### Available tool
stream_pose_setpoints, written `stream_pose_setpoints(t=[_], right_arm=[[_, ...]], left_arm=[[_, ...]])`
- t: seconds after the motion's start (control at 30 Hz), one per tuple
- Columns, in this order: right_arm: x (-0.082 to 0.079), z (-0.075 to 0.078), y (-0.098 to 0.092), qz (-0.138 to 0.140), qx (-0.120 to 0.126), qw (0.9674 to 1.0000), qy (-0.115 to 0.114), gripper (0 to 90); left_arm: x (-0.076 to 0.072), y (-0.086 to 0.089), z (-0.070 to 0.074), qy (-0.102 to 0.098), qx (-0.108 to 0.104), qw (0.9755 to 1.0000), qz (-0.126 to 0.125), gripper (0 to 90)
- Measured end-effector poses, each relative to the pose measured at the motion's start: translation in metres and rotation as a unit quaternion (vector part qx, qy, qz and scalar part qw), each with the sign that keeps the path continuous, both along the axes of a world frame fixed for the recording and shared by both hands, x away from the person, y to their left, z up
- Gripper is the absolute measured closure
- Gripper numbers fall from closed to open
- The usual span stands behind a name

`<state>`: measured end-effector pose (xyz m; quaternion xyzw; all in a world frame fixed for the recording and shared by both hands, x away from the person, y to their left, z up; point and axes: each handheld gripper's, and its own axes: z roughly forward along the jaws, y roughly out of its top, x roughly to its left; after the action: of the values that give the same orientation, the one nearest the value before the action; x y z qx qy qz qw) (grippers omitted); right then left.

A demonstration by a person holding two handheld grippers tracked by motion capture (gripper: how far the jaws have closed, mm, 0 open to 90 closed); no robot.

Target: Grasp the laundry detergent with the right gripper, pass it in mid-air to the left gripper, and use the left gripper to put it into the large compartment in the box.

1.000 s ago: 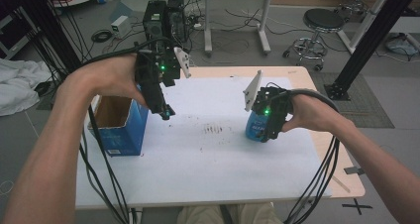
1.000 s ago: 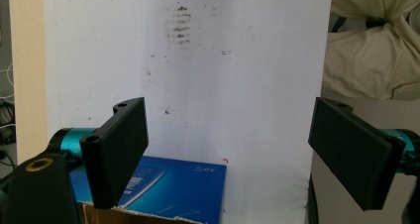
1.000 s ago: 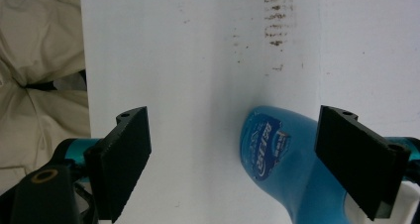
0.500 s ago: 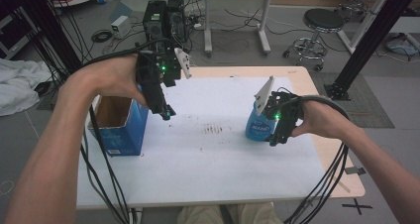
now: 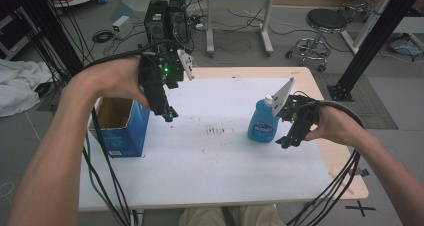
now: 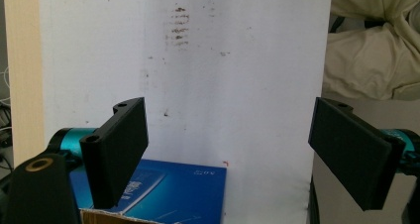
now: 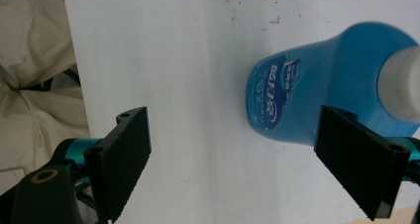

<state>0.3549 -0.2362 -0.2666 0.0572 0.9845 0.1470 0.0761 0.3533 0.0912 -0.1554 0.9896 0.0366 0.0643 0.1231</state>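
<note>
Both claws spread wide, nothing gripped.
Right claw (image 5: 285,143) hangs just beside the upright blue bottle (image 5: 261,122) on the white table (image 5: 225,156), not touching. Left claw (image 5: 169,115) hovers above the table, beside the open blue box (image 5: 120,128).

The box (image 5: 119,126) stands at the table's (image 5: 210,186) left edge. The bottle (image 5: 262,121) stands upright at right, well apart. The left gripper (image 5: 169,113) hovers just right of the box; the right gripper (image 5: 286,142) sits just right of the bottle.
</note>
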Motion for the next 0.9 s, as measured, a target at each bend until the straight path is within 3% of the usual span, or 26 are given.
stream_pose_setpoints(t=[0.4, 0.9], right_arm=[[0.001, -0.009, -0.023, -0.026, 0.013, 0.9996, 0.005, 13.6], [0.012, -0.021, -0.049, -0.066, 0.006, 0.9978, 0.003, 13.6]], left_arm=[[0.001, -0.002, -0.002, 0.003, 0.001, 1.0, -0.004, 15.6], [0.004, -0.004, -0.005, 0.007, 0.004, 0.9999, -0.007, 15.6]])
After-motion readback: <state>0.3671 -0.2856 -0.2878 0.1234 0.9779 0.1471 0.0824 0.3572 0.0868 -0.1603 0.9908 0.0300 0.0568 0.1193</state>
